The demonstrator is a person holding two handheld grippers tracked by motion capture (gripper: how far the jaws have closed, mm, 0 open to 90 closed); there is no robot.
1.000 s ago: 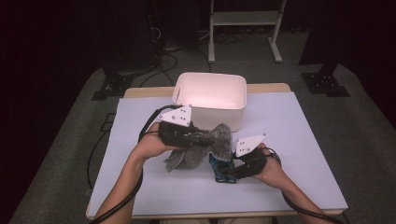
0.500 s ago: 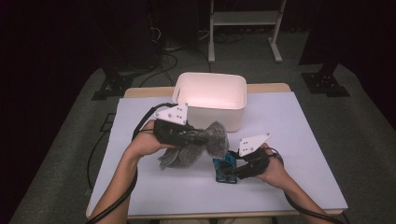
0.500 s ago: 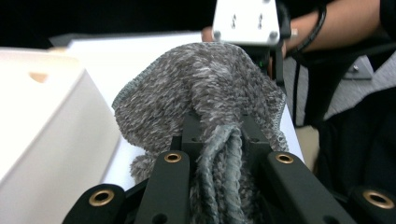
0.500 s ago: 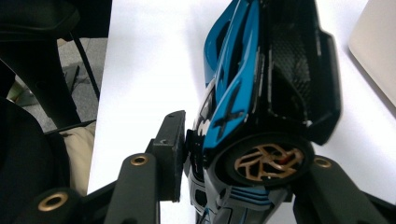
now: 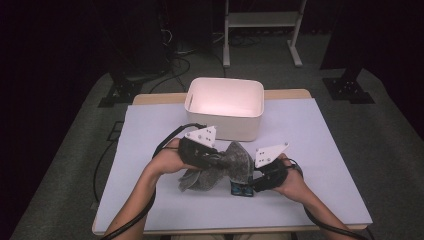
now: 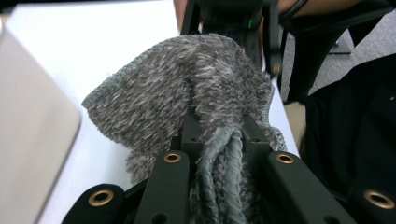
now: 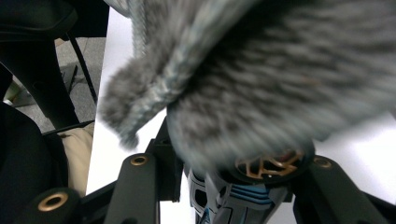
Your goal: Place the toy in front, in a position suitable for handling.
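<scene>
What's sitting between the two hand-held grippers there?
A fuzzy grey cloth, bunched between the left gripper and the right gripper, seen in the high view.

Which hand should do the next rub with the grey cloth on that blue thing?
Probably left. The left tool is shut on the grey cloth, which drapes over the blue object clamped in the right tool.

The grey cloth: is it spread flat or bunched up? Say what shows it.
Bunched up. The grey cloth hangs in folds, gathered into ridges inside the left claw, not flat on the table.
</scene>
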